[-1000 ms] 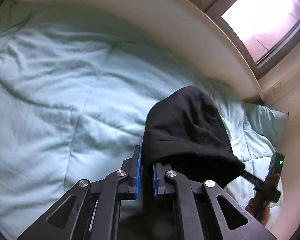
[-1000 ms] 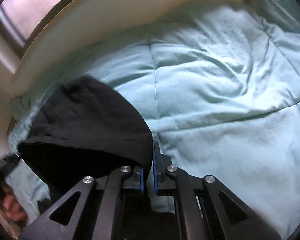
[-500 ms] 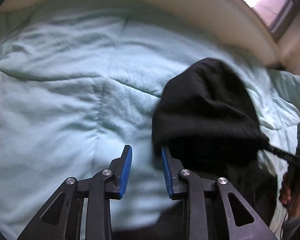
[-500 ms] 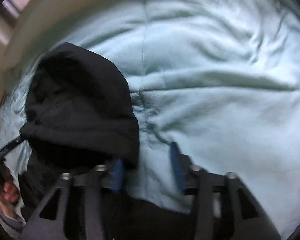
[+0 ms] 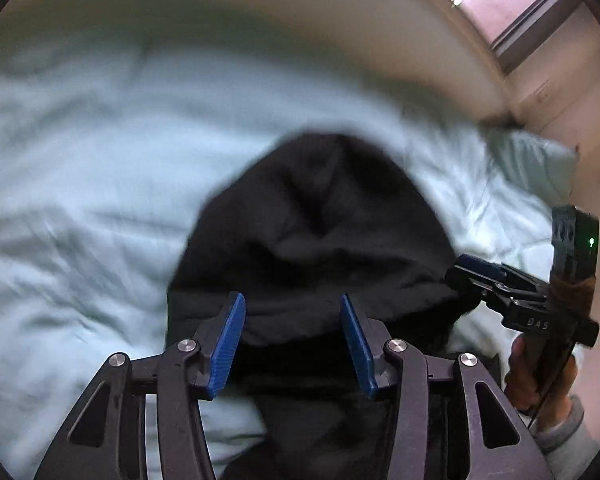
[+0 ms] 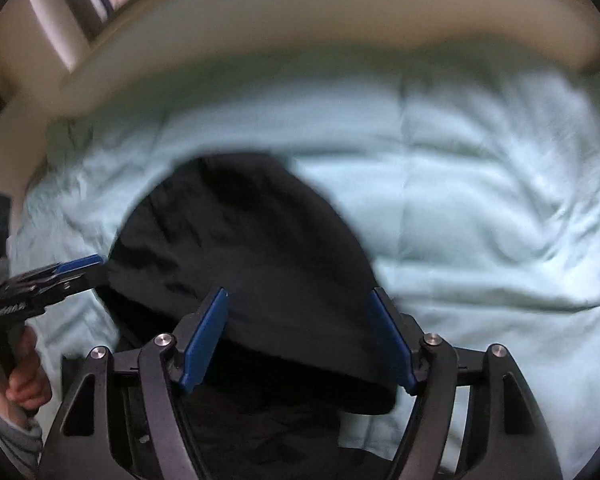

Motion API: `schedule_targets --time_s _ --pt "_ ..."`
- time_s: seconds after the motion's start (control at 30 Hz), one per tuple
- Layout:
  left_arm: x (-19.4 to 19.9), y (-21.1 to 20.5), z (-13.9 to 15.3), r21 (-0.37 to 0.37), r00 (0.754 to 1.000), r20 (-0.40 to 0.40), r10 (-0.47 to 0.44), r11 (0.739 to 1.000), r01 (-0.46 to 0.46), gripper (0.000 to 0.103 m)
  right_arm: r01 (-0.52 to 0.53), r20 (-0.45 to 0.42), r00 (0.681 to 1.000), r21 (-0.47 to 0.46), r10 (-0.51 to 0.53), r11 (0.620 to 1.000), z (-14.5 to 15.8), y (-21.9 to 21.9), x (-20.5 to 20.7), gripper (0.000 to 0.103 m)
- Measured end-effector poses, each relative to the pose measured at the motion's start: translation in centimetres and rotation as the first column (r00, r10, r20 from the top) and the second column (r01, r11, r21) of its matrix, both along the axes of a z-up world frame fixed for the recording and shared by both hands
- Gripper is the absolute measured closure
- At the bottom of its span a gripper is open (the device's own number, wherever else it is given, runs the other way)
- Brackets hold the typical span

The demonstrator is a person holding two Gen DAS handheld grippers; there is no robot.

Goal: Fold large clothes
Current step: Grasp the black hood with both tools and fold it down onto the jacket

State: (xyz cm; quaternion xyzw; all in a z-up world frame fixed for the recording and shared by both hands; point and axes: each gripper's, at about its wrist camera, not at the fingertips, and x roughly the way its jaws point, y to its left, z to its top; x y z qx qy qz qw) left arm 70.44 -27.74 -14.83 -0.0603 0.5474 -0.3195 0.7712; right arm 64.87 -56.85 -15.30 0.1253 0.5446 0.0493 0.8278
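A black hooded garment (image 5: pixel 316 236) lies on the pale green bedcover (image 5: pixel 80 184), its hood pointing away from me; it also shows in the right wrist view (image 6: pixel 244 252). My left gripper (image 5: pixel 292 334) is open and empty, its blue pads apart over the near edge of the hood. My right gripper (image 6: pixel 298 340) is open and empty over the same edge. Each gripper shows in the other's view: the right one (image 5: pixel 496 280) at the hood's right side, the left one (image 6: pixel 60 276) at its left side. The frames are blurred by motion.
The bedcover (image 6: pixel 480 208) spreads wide around the garment. A cream wall (image 5: pixel 260 12) runs behind the bed, with a window (image 5: pixel 512 4) at the upper right. A pillow (image 5: pixel 536 160) lies at the far right.
Both grippers were shut on the hood's edge a second ago. They have let go and opened wide, and the hood now lies flat on the bedcover.
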Motion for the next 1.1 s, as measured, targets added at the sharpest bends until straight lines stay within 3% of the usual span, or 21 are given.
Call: schedule_targets --time_s 0.07,0.1,0.27,0.37,0.5,0.57,0.63,0.7,0.83,1.0,1.07,1.1 --pt "-0.2 0.6 -3.4 0.003 0.999 -0.043 -0.009 1.000 0.009 0.056 -0.044 -0.091 0.995 0.009 0.045 0.999 -3.6 0.5 0.1 0.029" --pt "-0.2 1.0 -4.5 -0.010 0.998 -0.061 0.000 1.000 0.000 0.056 -0.064 -0.082 0.995 -0.005 0.063 0.998 -4.7 0.8 -0.3 0.029" --pt "0.2 0.8 -4.5 0.013 0.998 -0.055 0.025 1.000 -0.025 0.062 -0.049 -0.074 0.996 -0.017 0.047 0.999 -4.9 0.9 -0.2 0.029" --pt "-0.6 0.7 -1.8 0.043 1.000 0.003 0.019 0.999 -0.019 0.063 -0.059 -0.064 0.996 -0.035 0.057 0.998 -3.6 0.8 -0.5 0.029" --pt "-1.9 1.8 3.2 0.021 0.991 0.134 -0.015 1.000 0.012 0.062 -0.065 0.040 0.997 -0.027 0.066 0.998 0.7 -0.6 -1.9 0.027" --pt "-1.4 2.6 5.4 0.000 0.984 0.176 -0.009 1.000 0.009 0.048 -0.053 0.070 0.996 -0.025 0.055 0.998 2.3 -1.9 -1.7 0.011" --pt "0.0 3.3 6.6 -0.024 0.982 0.191 0.007 1.000 -0.002 0.036 -0.048 0.099 0.994 -0.015 0.049 0.999 3.3 -3.4 -1.0 0.006" --pt "2.6 4.3 6.6 -0.042 0.986 0.168 0.008 0.999 0.000 0.032 -0.042 0.080 0.996 -0.003 0.042 0.999 3.0 -4.9 0.5 0.006" --pt "7.1 3.6 3.4 -0.141 1.000 -0.010 -0.029 0.990 0.027 0.032 -0.058 0.005 0.998 0.083 0.057 0.995 1.1 -6.1 3.1 0.008" --pt "9.5 2.8 -1.0 -0.199 0.994 -0.104 -0.019 0.980 -0.002 0.036 -0.111 -0.036 0.992 0.143 0.117 0.983 -1.9 -4.8 5.9 0.025" --pt "9.8 2.2 -1.7 -0.259 0.991 -0.124 -0.047 0.966 0.014 0.037 -0.131 -0.056 0.989 0.141 0.140 0.981 -2.8 -4.1 6.9 0.039" --pt "9.9 1.8 -1.7 -0.277 0.990 -0.125 -0.064 0.960 0.027 0.037 -0.132 -0.064 0.988 0.150 0.143 0.980 -3.3 -3.8 7.5 0.039"
